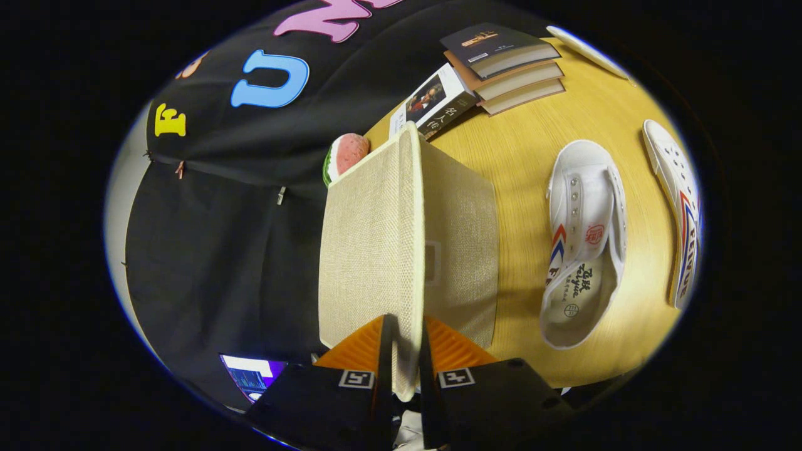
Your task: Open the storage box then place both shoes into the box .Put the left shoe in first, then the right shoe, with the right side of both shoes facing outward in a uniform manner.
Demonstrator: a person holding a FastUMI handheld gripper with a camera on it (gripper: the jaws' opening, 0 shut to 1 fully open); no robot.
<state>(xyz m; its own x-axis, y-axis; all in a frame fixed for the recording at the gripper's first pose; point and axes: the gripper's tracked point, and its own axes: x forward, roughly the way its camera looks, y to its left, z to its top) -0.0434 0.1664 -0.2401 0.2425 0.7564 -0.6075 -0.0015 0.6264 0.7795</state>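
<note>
The claw (406,351) pinches the rim of the beige fabric lid (369,244), raised edge-on above the storage box (463,250) on the wooden bench (520,150). 2 white shoes (583,244) (680,207) lie beside the box. The thin, floppy lid could slip from this narrow grip and fall shut.

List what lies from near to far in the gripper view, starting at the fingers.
gripper, its fingers shut on the beige fabric lid → storage box → watermelon slice toy → book lying by itself → stack of three books
</note>
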